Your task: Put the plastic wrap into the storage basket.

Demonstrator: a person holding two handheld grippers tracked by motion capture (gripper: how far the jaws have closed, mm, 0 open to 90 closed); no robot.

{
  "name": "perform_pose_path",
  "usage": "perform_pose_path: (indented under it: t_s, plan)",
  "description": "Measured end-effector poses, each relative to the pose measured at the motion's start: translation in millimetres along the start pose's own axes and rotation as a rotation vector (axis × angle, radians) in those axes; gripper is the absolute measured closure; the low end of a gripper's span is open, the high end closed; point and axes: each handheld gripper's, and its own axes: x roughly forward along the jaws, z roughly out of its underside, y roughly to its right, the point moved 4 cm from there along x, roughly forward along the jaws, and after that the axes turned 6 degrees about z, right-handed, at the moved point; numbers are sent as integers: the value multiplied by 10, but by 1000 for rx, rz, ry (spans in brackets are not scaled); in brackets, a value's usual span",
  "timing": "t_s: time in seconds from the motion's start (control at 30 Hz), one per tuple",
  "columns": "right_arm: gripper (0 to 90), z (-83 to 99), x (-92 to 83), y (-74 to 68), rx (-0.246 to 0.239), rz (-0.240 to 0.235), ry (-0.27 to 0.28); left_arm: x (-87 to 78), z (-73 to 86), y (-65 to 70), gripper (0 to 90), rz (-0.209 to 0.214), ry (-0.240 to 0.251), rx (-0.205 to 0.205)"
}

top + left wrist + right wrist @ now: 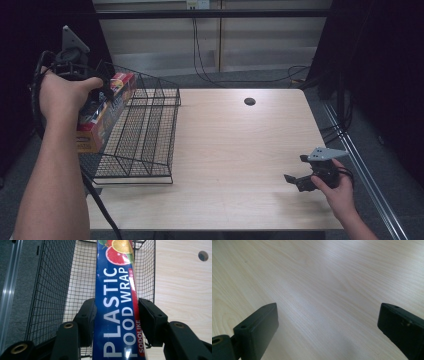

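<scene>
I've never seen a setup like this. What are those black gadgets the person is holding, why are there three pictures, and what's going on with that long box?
There is no robot here: a person holds a two-jaw clamp tool in each hand. The top picture looks down on the wooden table from above. The other two come from small cameras riding on each tool, looking along its black jaws.

The left hand-held gripper is shut on a long blue box of plastic food wrap, its pads pressing the box's sides. From above, the box is held over a black wire basket standing at the table's left end.

The right hand-held gripper is open, with nothing between its jaws, low over bare wood near the table's right edge.

The dark round spot is a hole in the tabletop.
</scene>
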Motion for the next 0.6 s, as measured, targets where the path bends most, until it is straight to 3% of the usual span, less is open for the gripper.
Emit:
perform_pose_path:
  t_s: [0.6]
  plan:
    - [33, -2, -4, 3, -3, 0, 2, 145, 46, -212, 498, -38, 5, -47]
